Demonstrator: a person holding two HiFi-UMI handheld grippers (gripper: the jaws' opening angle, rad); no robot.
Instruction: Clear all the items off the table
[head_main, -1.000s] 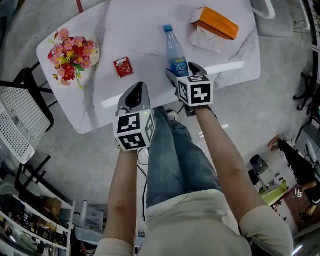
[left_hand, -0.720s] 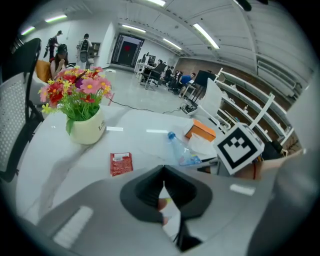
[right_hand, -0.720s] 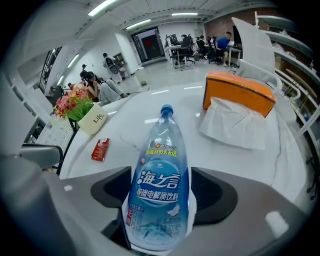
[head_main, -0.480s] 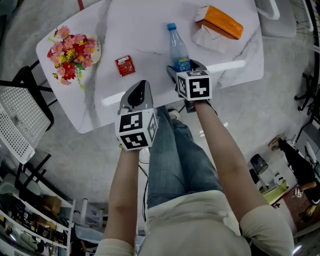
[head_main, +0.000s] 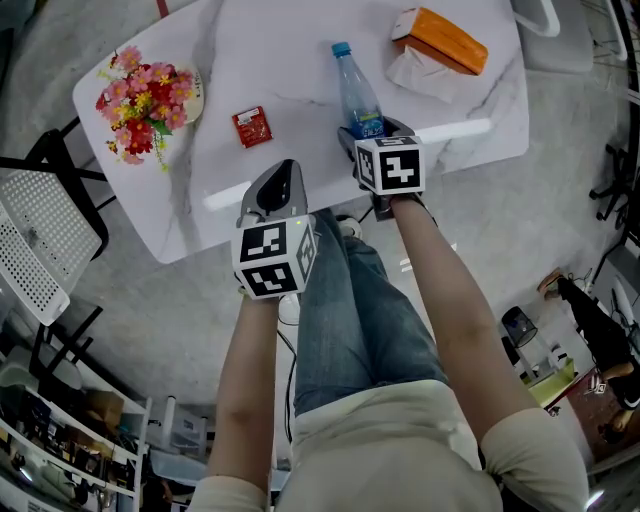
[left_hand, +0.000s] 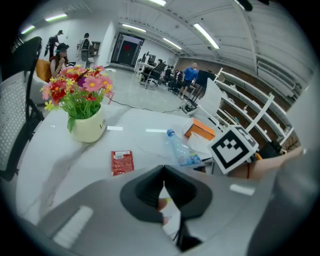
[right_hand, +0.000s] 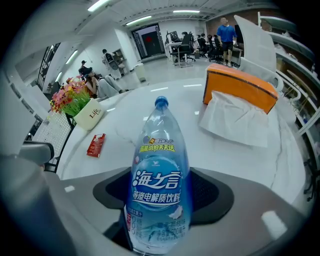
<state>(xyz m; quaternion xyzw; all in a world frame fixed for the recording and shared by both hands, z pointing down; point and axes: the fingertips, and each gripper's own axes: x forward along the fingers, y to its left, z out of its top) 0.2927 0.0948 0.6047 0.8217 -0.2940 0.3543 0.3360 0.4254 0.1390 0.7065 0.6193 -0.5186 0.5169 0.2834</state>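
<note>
White marble tabletop fills the head view, with grey floor around it. Our marker is the water bottle, standing upright on the marble with its blue cap on. The right gripper is right at it, one jaw on either side of the bottle's lower body. The left gripper hangs to the left of the bottle, nearer the person and well apart from it. A red packet lies flat just left of the bottle, and the flower pot stands further left again. The orange tissue box sits to the bottle's right and further back, a white tissue spilling out toward the bottle. Over to the left gripper view: those jaws meet at the tips with nothing between them. The bottle shows beyond them to the right, with the packet to the bottle's left. Now the right gripper view: the bottle fills the middle, dark pads against both sides of its label. The jaws have just been closing and they have the bottle clamped. The tissue box is behind the bottle to its right, the packet and pot off to its left.
</note>
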